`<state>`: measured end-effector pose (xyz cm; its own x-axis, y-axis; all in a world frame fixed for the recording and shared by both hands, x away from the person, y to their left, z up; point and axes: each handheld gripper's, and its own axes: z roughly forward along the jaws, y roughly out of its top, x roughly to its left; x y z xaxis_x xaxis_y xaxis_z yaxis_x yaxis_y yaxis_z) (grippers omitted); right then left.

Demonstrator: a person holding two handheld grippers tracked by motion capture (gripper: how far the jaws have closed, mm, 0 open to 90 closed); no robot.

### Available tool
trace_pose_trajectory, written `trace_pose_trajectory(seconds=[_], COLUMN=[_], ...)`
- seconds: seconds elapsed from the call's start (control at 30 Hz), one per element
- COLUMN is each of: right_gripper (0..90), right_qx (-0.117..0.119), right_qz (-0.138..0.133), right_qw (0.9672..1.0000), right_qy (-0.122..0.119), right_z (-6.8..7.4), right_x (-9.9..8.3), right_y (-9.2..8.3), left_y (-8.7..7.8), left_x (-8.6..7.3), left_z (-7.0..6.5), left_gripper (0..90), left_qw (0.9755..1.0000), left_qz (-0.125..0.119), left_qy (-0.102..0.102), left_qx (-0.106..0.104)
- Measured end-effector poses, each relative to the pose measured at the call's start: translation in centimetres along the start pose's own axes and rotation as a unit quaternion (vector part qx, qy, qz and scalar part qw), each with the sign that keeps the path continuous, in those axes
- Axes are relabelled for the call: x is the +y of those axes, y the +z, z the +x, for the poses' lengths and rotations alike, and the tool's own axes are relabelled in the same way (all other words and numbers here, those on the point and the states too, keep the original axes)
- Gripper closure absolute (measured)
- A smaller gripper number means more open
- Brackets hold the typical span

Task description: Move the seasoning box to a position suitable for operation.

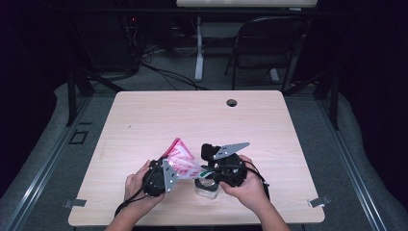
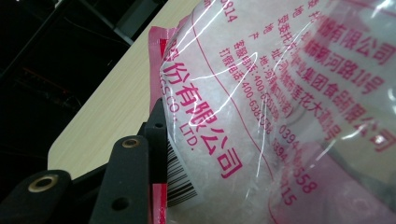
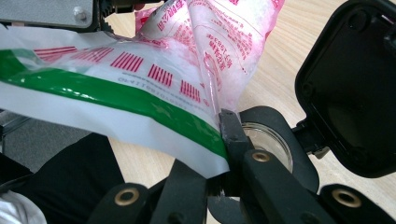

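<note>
A: Your right tool point(image 3: 224, 140) has its jaws clamped on the white-and-green edge of the plastic bag point(image 3: 140, 93).

B: And your left tool point(image 1: 161, 177)?

A: It grips the same bag from the other side; in the left gripper view a black jaw presses against the barcode edge, with the pink print and white grains right above it.

B: Where does the bag sit?

A: Stretched between your two tools, just above the near part of the bench point(image 1: 192, 115).

B: Anything under it?

A: A small clear jar point(image 3: 266, 140) with its black hinged lid point(image 3: 350, 88) swung open, standing just beyond your right tool.
</note>
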<state>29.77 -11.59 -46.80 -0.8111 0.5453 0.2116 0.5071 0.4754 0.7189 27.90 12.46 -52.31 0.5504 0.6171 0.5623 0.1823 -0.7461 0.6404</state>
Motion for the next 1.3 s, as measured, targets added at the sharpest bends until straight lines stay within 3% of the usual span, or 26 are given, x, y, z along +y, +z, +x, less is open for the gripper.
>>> trace_pose_trajectory(seconds=[0.53,0.7,1.3], right_gripper=[90.0,90.0,90.0], right_qx=[0.002,0.002,0.002], right_qz=[-0.003,-0.006,-0.014], right_qw=[1.0,1.0,0.9999], right_qy=[-0.001,0.002,0.007], right_z=[0.2,0.1,-0.3], right_x=[-0.2,-0.3,-0.6], right_y=[-0.2,-0.4,-0.4], left_y=[0.3,0.2,0.3], left_x=[0.4,0.9,1.6], left_z=[0.7,0.8,0.8], left_gripper=[56.5,56.5,56.5], left_qw=[0.9992,0.9987,0.9971], left_qz=[-0.009,-0.01,-0.011], left_qy=[0.034,0.05,0.075], left_qx=[-0.019,-0.01,0.014])
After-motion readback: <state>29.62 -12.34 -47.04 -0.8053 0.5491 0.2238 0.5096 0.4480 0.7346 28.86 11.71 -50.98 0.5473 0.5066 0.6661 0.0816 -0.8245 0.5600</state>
